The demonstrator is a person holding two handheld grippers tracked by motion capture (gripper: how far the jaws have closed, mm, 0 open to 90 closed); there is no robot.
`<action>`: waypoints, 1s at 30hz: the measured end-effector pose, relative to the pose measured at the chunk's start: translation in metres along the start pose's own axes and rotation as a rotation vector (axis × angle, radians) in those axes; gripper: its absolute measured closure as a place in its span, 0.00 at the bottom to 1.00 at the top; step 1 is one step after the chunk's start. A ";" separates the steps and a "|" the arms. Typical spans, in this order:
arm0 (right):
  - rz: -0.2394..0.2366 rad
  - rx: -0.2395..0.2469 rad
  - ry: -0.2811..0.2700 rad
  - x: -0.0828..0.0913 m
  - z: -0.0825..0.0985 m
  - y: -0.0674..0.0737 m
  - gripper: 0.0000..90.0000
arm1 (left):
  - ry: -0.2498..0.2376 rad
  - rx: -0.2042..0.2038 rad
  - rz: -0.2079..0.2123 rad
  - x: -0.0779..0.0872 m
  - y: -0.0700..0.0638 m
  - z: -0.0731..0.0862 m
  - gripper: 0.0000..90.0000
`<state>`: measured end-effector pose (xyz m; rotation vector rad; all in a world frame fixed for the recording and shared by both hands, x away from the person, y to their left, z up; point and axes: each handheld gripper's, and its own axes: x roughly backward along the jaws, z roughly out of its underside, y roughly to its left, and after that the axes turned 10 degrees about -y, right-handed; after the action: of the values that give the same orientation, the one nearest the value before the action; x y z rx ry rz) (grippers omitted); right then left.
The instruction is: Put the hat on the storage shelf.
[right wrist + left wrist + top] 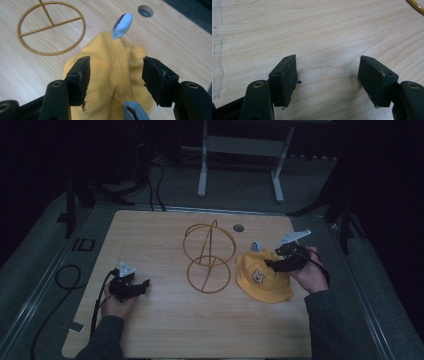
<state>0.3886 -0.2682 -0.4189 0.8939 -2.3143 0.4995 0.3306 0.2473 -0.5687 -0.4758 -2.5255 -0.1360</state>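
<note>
right gripper (116, 75) agape over yellow hat (112, 75) — nothing held

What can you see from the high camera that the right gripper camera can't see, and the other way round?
High view alone: the left gripper resting on the table, both of the person's hands, the bear face on the yellow hat, and the whole gold wire stand with its upright ring.

Right gripper view alone: its own black fingers up close, wide open over the hat's top, and a second blue ear at the bottom edge.

Both: the hat, one blue ear, the stand's flat ring, the table's round hole.
</note>
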 end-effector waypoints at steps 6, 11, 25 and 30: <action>-0.020 -0.005 0.042 -0.005 -0.002 -0.002 0.43 | 0.000 0.001 0.000 0.000 0.000 0.000 0.35; -0.033 -0.009 0.060 -0.008 -0.004 -0.003 0.43 | -0.001 0.001 0.000 0.000 0.000 0.000 0.35; -0.060 0.000 0.133 -0.016 -0.004 -0.007 0.47 | -0.001 0.002 0.000 0.000 0.000 0.000 0.35; -0.063 -0.004 0.144 -0.017 -0.005 -0.008 0.49 | -0.001 0.002 0.000 0.000 0.000 0.000 0.35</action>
<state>0.4060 -0.2631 -0.4251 0.8961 -2.1505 0.5146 0.3305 0.2471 -0.5688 -0.4751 -2.5265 -0.1332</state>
